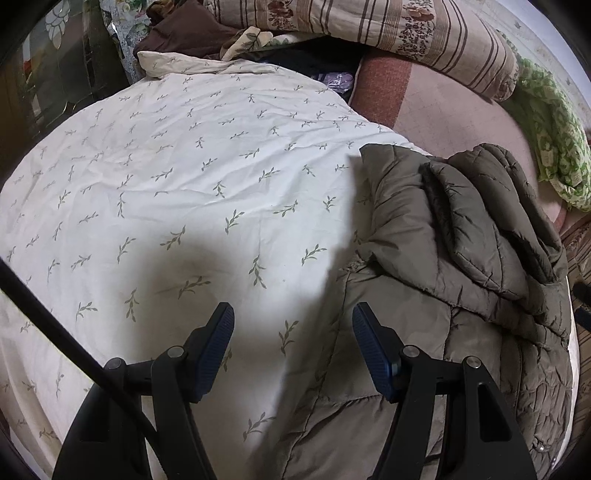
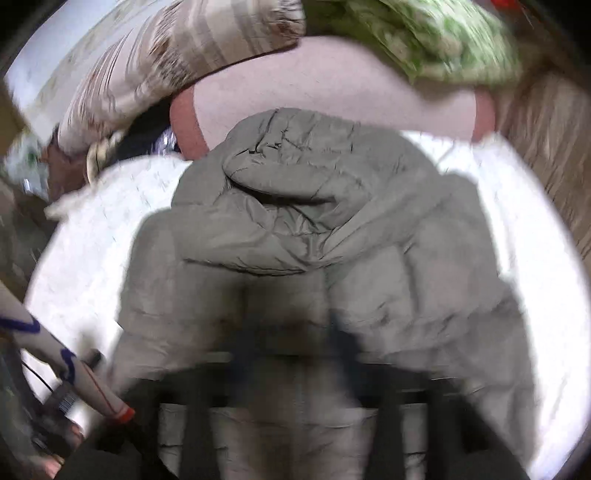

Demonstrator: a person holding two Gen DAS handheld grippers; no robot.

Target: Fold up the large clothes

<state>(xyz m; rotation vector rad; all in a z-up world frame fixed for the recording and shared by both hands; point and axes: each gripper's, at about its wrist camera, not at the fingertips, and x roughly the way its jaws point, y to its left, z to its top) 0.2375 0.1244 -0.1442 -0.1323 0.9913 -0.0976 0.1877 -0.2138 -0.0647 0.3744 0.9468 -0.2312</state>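
Note:
A grey-olive quilted puffer jacket (image 1: 461, 258) lies bunched on a white leaf-print duvet (image 1: 184, 184), at the right of the left wrist view. My left gripper (image 1: 293, 317) is open and empty, above the duvet just left of the jacket's edge. In the right wrist view the jacket (image 2: 314, 221) fills the centre, hood folded over at the far end. My right gripper (image 2: 291, 343) is heavily blurred over the jacket's near part; its fingers look spread, and I cannot tell whether they hold cloth.
Striped floral pillows (image 1: 388, 26) and a green-patterned cloth (image 1: 554, 147) lie at the far side on a pink sheet (image 1: 443, 107). Brown clothes (image 1: 184, 33) are piled at the far left. A black cable (image 1: 55, 321) crosses the lower left. A sleeve-covered arm (image 2: 66, 362) is at lower left.

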